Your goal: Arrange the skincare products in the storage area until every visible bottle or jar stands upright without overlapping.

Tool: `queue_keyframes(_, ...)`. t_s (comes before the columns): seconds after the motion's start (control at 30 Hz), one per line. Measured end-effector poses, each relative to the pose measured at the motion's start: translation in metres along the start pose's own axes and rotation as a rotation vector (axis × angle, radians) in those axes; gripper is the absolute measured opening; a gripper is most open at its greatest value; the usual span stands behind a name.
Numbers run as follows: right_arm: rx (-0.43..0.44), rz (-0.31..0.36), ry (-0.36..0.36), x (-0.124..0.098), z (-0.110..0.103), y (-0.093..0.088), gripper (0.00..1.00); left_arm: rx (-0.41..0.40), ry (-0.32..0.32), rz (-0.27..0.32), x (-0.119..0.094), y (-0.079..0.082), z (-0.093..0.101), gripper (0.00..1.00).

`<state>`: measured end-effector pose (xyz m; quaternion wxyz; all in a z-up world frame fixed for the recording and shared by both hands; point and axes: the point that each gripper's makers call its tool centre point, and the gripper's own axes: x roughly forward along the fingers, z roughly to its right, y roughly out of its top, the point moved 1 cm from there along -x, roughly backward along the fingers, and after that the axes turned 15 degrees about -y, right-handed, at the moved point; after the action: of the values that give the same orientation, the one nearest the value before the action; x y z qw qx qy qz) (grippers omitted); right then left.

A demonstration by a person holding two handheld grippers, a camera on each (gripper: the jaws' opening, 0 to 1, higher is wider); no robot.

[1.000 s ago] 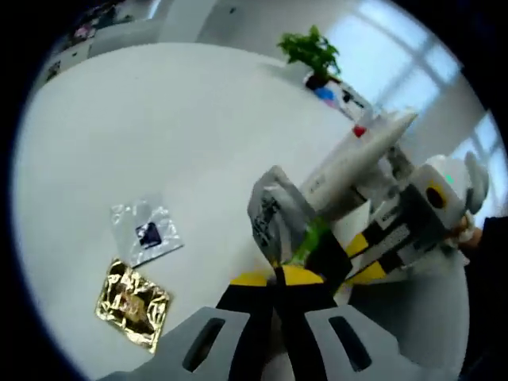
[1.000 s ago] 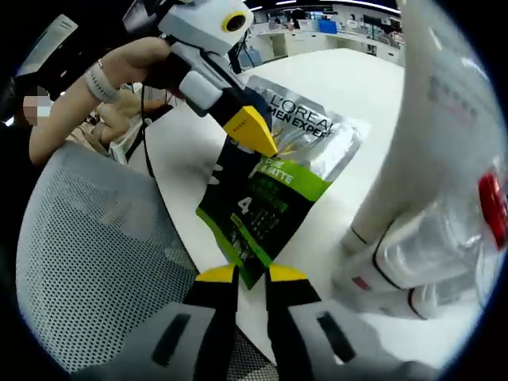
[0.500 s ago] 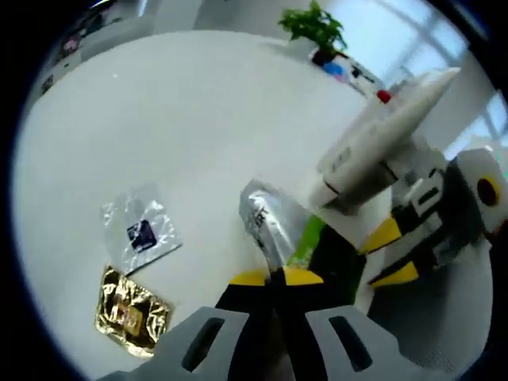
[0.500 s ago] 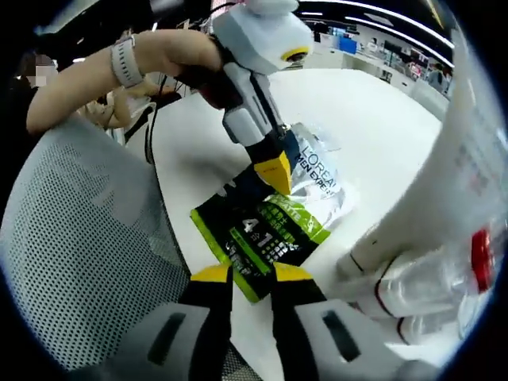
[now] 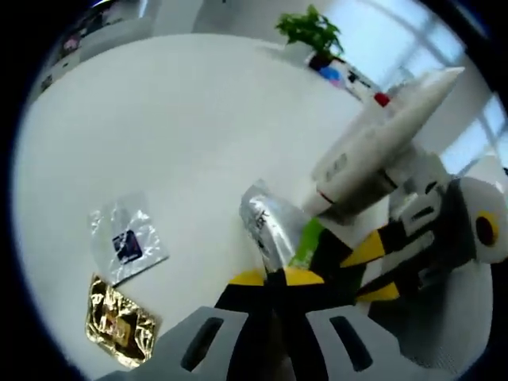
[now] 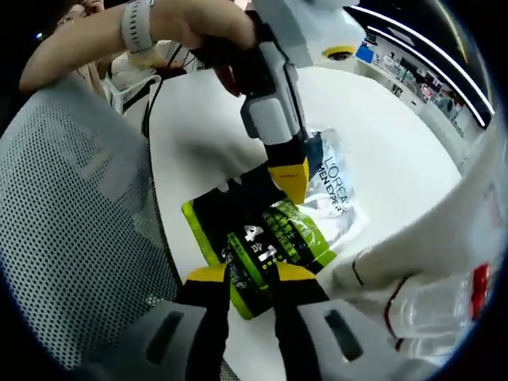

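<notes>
A L'Oreal pouch (image 5: 274, 228), silver at one end and green and black at the other, is held over the white table between both grippers. My left gripper (image 5: 275, 276) is shut on its silver end. My right gripper (image 6: 252, 274) is shut on the green and black lower edge of the pouch (image 6: 258, 238). In the right gripper view the left gripper (image 6: 290, 176) comes down from the top in a person's hand (image 6: 198, 24). The right gripper (image 5: 371, 271) enters the left gripper view from the right. A white tube (image 5: 373, 147) leans just behind the pouch.
A clear sachet (image 5: 127, 246) and a gold sachet (image 5: 117, 321) lie flat on the white table (image 5: 182, 119). A potted plant (image 5: 309, 33) stands at the far edge. Clear bottles (image 6: 432, 311) with a red cap lie beside the white tube (image 6: 432, 238). A grey mesh chair (image 6: 71, 230) stands by the table's edge.
Both grippers keep their hold on the pouch. In the right gripper view the left gripper has swung over the pouch, which now lies flatter and more square-on.
</notes>
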<state>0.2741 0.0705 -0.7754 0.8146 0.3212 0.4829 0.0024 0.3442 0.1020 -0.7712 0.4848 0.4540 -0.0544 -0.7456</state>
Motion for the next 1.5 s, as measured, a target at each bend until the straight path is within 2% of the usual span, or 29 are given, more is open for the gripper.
queue_keyframes(0.23,0.035,0.002,0.006,0.001,0.001,0.000,0.22,0.048,0.022,-0.006,-0.002,0.003,-0.001,0.03)
queue_keyframes(0.4,0.030,0.003,0.006,0.001,0.001,0.000,0.22,0.072,0.077,0.004,-0.012,0.007,-0.010,0.12)
queue_keyframes(0.47,0.028,0.002,0.005,0.001,0.001,0.000,0.22,0.125,0.153,0.010,-0.022,0.014,-0.017,0.16)
queue_keyframes(0.53,0.030,-0.001,0.002,0.001,0.001,0.000,0.22,0.193,0.244,0.018,-0.035,0.023,-0.024,0.15)
queue_keyframes(0.6,0.018,-0.003,0.000,0.001,0.001,0.000,0.22,0.210,0.265,0.035,-0.042,0.028,-0.024,0.16)
queue_keyframes(0.73,0.013,-0.010,-0.002,0.001,0.000,0.000,0.22,0.274,0.248,0.080,-0.051,0.039,-0.013,0.25)
queue_keyframes(0.8,0.021,-0.010,-0.001,0.001,0.001,-0.001,0.22,0.283,0.228,0.087,-0.050,0.040,-0.006,0.23)
queue_keyframes(0.87,0.027,-0.010,0.002,0.001,0.001,-0.001,0.22,0.327,0.162,0.067,-0.043,0.040,0.005,0.22)
queue_keyframes(0.93,0.024,-0.010,0.002,0.001,0.000,-0.001,0.22,0.301,0.113,0.033,-0.033,0.032,0.010,0.23)
queue_keyframes(1.07,0.027,-0.008,0.001,0.001,0.000,-0.001,0.22,0.280,0.149,-0.074,-0.026,0.015,-0.003,0.29)
queue_keyframes(1.13,0.028,-0.008,0.001,0.001,0.000,-0.001,0.22,0.226,0.132,-0.100,-0.020,0.005,-0.006,0.27)
queue_keyframes(1.2,0.029,-0.008,0.001,0.001,0.000,-0.001,0.22,0.239,0.147,-0.125,-0.018,0.001,-0.011,0.27)
queue_keyframes(1.5,0.034,-0.006,0.003,0.001,0.000,-0.001,0.22,0.235,0.180,-0.151,-0.018,-0.003,-0.018,0.23)
